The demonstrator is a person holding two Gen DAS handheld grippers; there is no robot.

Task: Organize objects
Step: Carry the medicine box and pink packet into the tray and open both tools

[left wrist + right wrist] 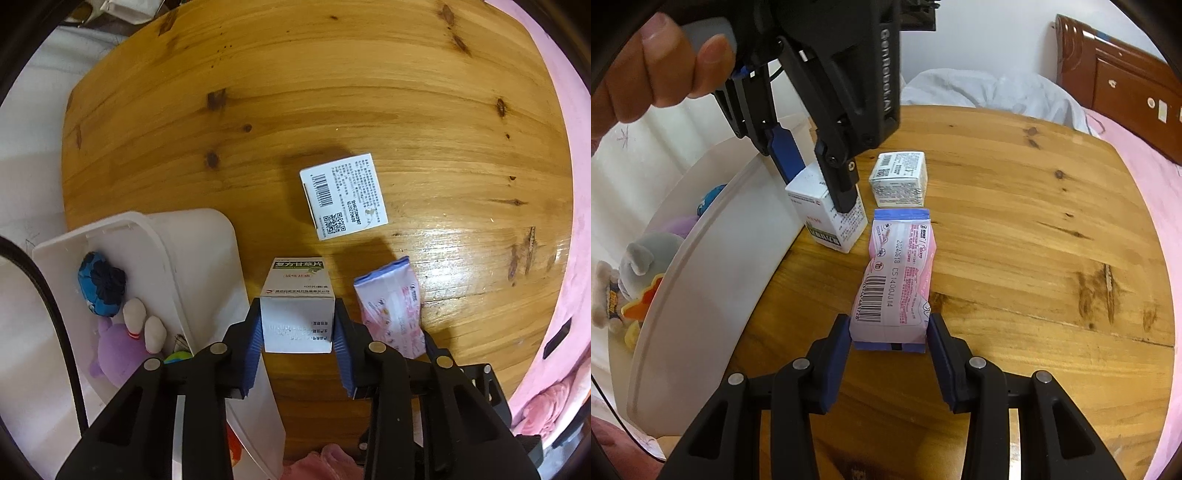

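Left wrist view: the left gripper [297,328] is clamped on a white medicine box [297,295] that stands upright on the wooden counter [332,92]. Both blue pads [255,343] press flat against the box's side faces near its top. The box sits just beside the outer wall of a white storage bin [207,266], which holds several soft toys [110,325]. The right wrist view confirms the grip: the left gripper [823,184] comes down on the medicine box [827,218] from above, with one finger on each side, and a person's hand [657,70] holds the tool's handle at upper left.

Right wrist view: the right gripper [889,332] straddles the near end of a pink and blue tissue pack [897,273] lying flat on the counter [1034,221]. Its pads [842,343] stand at the pack's edges, touching or nearly touching the wrapper; firm pressure cannot be confirmed, since the wrapper shows no clear squeeze at the contact. The jaws are partly closed, about the width of the pack.

A second white box [900,179], printed with barcodes, lies flat on the counter just beyond the far end of the tissue pack, apart from both grippers. In the left wrist view this flat box [343,195] lies ahead and to the right of the held box, and the tissue pack [388,306] lies alongside the gripper's right finger.
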